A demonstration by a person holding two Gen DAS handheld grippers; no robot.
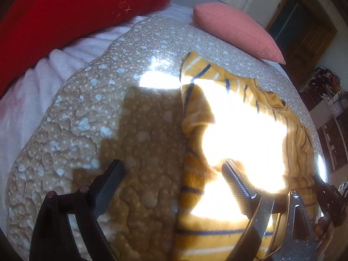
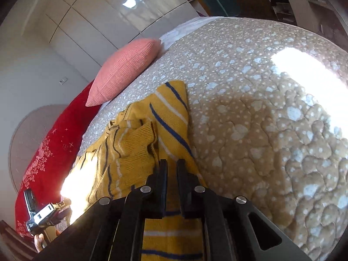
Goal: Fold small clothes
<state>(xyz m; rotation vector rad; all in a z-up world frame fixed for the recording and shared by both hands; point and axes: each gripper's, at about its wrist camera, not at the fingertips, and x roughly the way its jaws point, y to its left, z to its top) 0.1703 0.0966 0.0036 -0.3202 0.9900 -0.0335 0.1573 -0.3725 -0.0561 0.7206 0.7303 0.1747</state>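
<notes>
A small mustard-yellow knit sweater point(image 1: 217, 235) with blue and white stripes lies on the quilted bed cover, partly folded, one sleeve laid across its body. It also shows in the right wrist view point(image 2: 169, 117). My left gripper point(image 1: 174, 169) is open, its jaws wide apart over the sweater's left edge, one finger above the quilt and one above the knit. My right gripper point(image 2: 171, 163) has its jaws nearly closed, a narrow gap showing, over the sweater's right edge; whether cloth is pinched is unclear. Bright sunlight washes out the sweater's middle.
The beige dotted quilt point(image 1: 97, 100) covers the bed. A pink cushion point(image 1: 237, 30) and a red pillow point(image 1: 71, 15) lie at the far side. A white blanket point(image 1: 26, 100) lies under the quilt's edge. A wooden door point(image 1: 304, 34) and wardrobe point(image 2: 108, 17) stand beyond.
</notes>
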